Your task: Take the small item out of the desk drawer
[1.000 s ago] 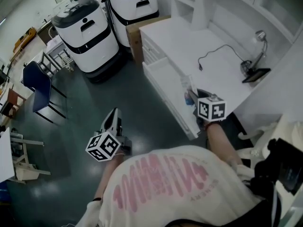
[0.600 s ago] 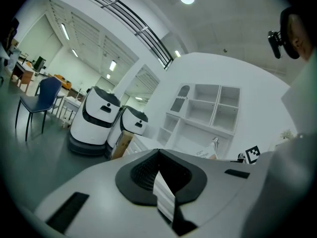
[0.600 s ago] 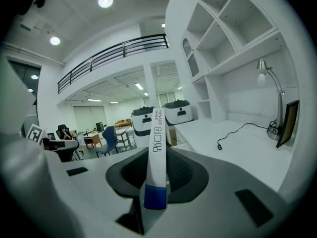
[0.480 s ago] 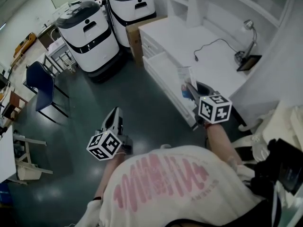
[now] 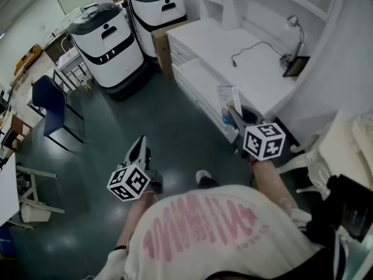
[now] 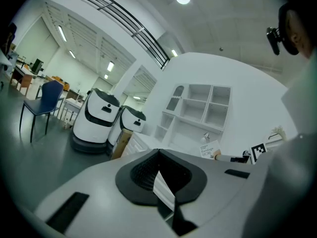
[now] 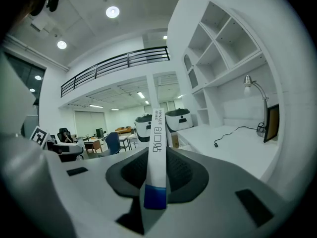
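My right gripper (image 5: 234, 116) is shut on a small white box with a blue end (image 5: 227, 104), holding it upright in the air just above the near end of the open desk drawer (image 5: 195, 81). In the right gripper view the box (image 7: 156, 157) stands up between the pads, with print along its narrow side. The box (image 6: 210, 148) also shows far off in the left gripper view. My left gripper (image 5: 139, 146) hangs over the dark floor to the left of the desk, jaws together with nothing between them.
The white desk (image 5: 233, 37) carries a black cable (image 5: 247, 48), a lamp (image 5: 295, 28) and a dark stand (image 5: 296, 66), with shelves behind. Two white wheeled machines (image 5: 108, 42) and a cardboard box (image 5: 161, 43) stand left of the desk. A blue chair (image 5: 49, 101) is farther left.
My right gripper has come up and back from the drawer with the box in it. The left gripper has hardly moved.
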`<act>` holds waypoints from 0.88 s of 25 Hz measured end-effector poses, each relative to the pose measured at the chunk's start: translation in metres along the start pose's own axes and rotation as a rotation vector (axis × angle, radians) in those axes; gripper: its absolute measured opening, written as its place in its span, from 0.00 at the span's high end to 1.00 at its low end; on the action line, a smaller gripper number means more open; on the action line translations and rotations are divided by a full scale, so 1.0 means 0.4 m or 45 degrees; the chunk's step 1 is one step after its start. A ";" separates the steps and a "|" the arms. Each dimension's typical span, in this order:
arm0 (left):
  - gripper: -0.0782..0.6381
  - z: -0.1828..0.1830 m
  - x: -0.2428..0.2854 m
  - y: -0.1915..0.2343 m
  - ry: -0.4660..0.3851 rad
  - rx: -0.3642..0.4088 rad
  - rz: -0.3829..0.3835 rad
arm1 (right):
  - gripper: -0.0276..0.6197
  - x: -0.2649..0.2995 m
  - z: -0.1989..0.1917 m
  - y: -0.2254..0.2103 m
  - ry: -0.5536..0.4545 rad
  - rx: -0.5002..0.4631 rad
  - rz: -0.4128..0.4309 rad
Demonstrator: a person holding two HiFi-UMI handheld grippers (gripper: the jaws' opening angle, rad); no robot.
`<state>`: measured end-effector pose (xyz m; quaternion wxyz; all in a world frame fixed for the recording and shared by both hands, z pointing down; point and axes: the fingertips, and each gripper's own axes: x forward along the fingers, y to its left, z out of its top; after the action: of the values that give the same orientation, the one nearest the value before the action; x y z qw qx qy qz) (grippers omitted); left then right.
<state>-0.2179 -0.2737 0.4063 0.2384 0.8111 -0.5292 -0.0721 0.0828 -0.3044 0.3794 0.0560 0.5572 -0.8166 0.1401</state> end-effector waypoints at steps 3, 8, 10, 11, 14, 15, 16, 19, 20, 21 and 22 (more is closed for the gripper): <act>0.85 -0.035 -0.025 -0.024 0.010 -0.012 -0.023 | 0.81 -0.039 -0.022 0.005 0.003 0.006 -0.002; 0.85 -0.091 -0.064 -0.055 0.050 -0.033 -0.032 | 0.81 -0.095 -0.059 0.016 0.023 0.017 0.002; 0.85 -0.101 -0.078 -0.065 0.053 -0.037 -0.037 | 0.81 -0.115 -0.068 0.022 0.029 0.023 0.004; 0.85 -0.104 -0.084 -0.070 0.053 -0.039 -0.041 | 0.81 -0.124 -0.072 0.025 0.030 0.025 0.005; 0.85 -0.116 -0.102 -0.081 0.056 -0.045 -0.049 | 0.81 -0.144 -0.086 0.038 0.044 0.017 0.010; 0.85 -0.121 -0.107 -0.084 0.059 -0.047 -0.050 | 0.81 -0.150 -0.091 0.041 0.050 0.013 0.011; 0.85 -0.125 -0.112 -0.087 0.061 -0.048 -0.051 | 0.81 -0.156 -0.094 0.044 0.054 0.009 0.011; 0.85 -0.131 -0.126 -0.094 0.061 -0.050 -0.055 | 0.81 -0.172 -0.100 0.046 0.060 -0.001 0.008; 0.85 -0.132 -0.130 -0.096 0.059 -0.051 -0.056 | 0.81 -0.176 -0.101 0.048 0.061 -0.004 0.008; 0.85 -0.131 -0.133 -0.097 0.057 -0.051 -0.057 | 0.81 -0.179 -0.102 0.050 0.064 -0.007 0.008; 0.85 -0.131 -0.136 -0.099 0.055 -0.051 -0.057 | 0.81 -0.183 -0.104 0.052 0.066 -0.010 0.008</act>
<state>-0.1893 -0.1959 0.4267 0.2642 0.8193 -0.5039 -0.0704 0.0880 -0.2199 0.3975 0.0788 0.5505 -0.8172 0.1515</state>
